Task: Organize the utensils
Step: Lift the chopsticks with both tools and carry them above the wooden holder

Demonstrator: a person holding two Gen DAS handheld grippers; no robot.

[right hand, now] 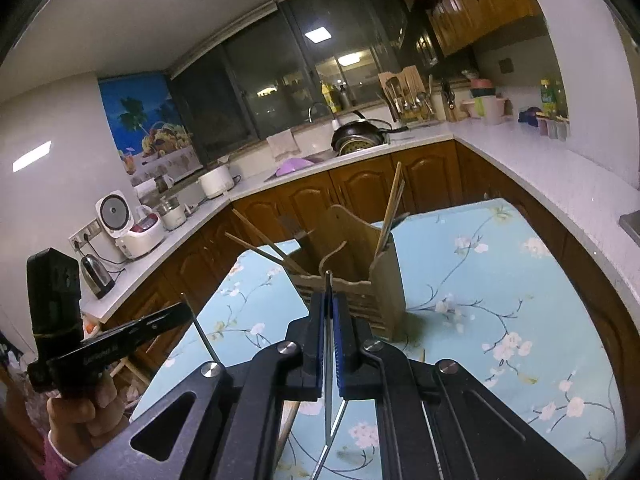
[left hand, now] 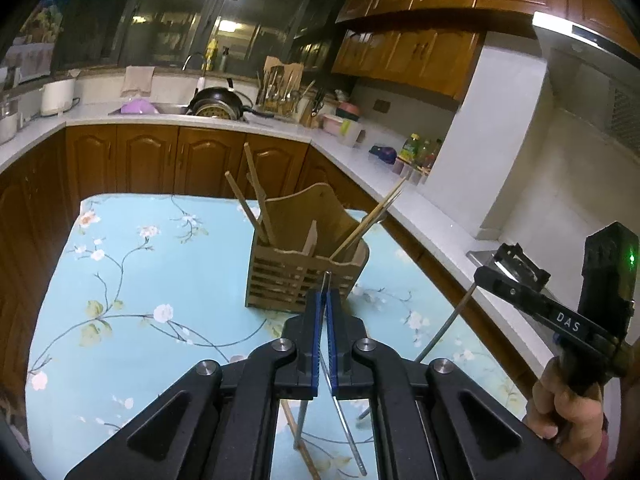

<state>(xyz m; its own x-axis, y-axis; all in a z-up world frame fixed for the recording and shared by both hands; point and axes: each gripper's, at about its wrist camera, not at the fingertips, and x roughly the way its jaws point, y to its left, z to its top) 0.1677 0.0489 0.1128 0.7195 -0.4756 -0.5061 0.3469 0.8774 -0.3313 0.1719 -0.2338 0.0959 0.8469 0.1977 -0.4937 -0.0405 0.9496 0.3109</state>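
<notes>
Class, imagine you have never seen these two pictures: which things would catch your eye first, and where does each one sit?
First, the wooden utensil holder standing mid-table on the blue floral tablecloth, with wooden chopsticks leaning out of it. Next, each view's own claw, left claw and right claw, shut on a thin metal chopstick, left and right. Behind, a black pan sits at the sink.

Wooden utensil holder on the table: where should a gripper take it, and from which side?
Pinch the tall back panel of the holder at its top edge, from above. It is a thin upright board rising above the compartments, and the chopsticks lean away to both sides.
</notes>
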